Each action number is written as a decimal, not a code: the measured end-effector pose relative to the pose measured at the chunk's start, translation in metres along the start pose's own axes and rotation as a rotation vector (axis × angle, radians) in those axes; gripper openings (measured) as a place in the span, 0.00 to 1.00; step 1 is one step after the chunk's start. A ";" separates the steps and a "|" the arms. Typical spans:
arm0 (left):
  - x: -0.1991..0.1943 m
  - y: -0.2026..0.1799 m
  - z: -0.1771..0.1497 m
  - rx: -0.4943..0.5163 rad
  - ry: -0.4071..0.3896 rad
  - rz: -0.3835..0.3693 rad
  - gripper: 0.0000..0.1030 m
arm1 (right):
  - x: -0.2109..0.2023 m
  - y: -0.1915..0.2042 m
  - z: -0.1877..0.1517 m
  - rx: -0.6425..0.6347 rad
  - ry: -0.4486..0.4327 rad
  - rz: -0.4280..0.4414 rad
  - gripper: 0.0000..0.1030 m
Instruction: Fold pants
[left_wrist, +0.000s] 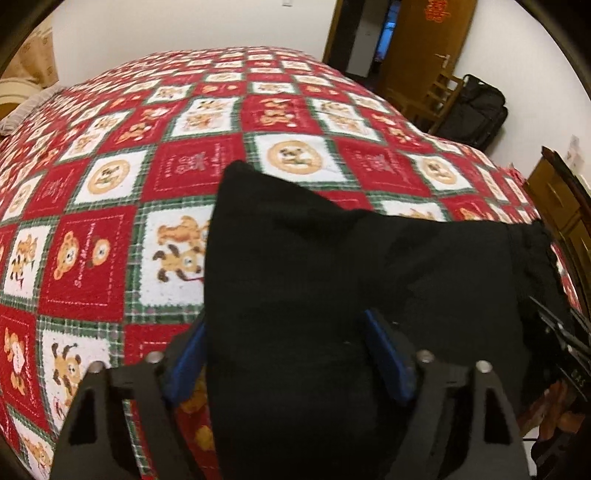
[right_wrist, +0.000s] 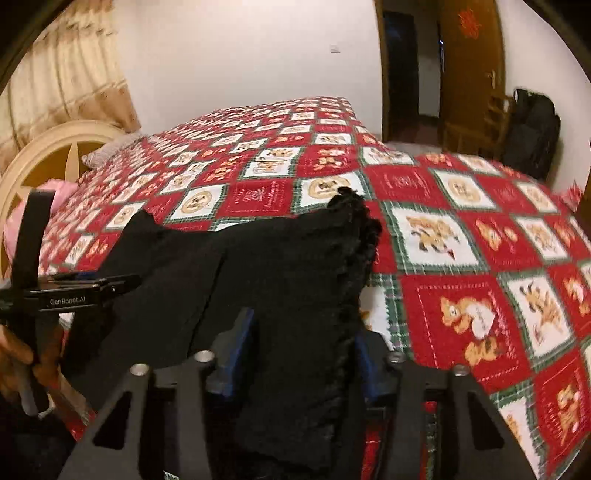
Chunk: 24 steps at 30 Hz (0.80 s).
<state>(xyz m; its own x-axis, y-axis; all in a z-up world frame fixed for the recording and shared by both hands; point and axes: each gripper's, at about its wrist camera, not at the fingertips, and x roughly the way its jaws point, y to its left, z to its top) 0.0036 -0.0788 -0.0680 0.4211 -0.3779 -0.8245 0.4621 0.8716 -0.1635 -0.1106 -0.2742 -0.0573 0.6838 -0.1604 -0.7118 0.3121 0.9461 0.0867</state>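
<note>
- The bed (left_wrist: 110, 229) fills most of both my views, covered with a red, white and green checked blanket (right_wrist: 461, 295) printed with teddy bears and puppies.
- Behind it I see a plain white wall (left_wrist: 184, 26), a brown wooden door (left_wrist: 424, 48) standing ajar, and a beige curtain (right_wrist: 66, 74) above a cream headboard (right_wrist: 48, 147).
- The black pants (left_wrist: 332, 277) are lifted off the blanket and stretched between my two grippers, hanging in front of both cameras. Their gathered, ruffled waistband (right_wrist: 354, 251) sits on the right-hand side, next to my right gripper.
- A black bag (left_wrist: 476, 110) sits on the floor against the far wall, just beside a wooden chair (left_wrist: 432, 99).
- My left gripper (left_wrist: 288, 354) has its blue pads (left_wrist: 388, 358) either side of a thick fold of the cloth; the jaws are clamped on the pants.
- My right gripper (right_wrist: 299, 350) is likewise closed on the pants, the fabric bunched between its blue pads (right_wrist: 240, 343) near the waistband.
- From the right wrist camera I can see the left gripper side-on at the left edge, its tips pinching the pants' far edge.
- A pink pillow (right_wrist: 62, 195) lies near the headboard.
</note>
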 end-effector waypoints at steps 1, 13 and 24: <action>0.000 0.000 0.000 0.000 -0.001 -0.009 0.69 | 0.000 -0.001 0.000 0.010 0.006 0.010 0.35; -0.029 0.005 0.006 -0.066 -0.080 -0.091 0.16 | -0.032 0.014 0.028 -0.016 -0.031 0.083 0.17; -0.095 0.072 0.047 -0.170 -0.276 -0.003 0.16 | -0.021 0.107 0.116 -0.206 -0.108 0.284 0.15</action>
<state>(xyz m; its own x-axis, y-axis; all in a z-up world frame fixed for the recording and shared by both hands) 0.0335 0.0054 0.0239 0.6265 -0.4303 -0.6499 0.3366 0.9014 -0.2724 -0.0150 -0.2020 0.0479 0.7931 0.0984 -0.6011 -0.0322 0.9923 0.1199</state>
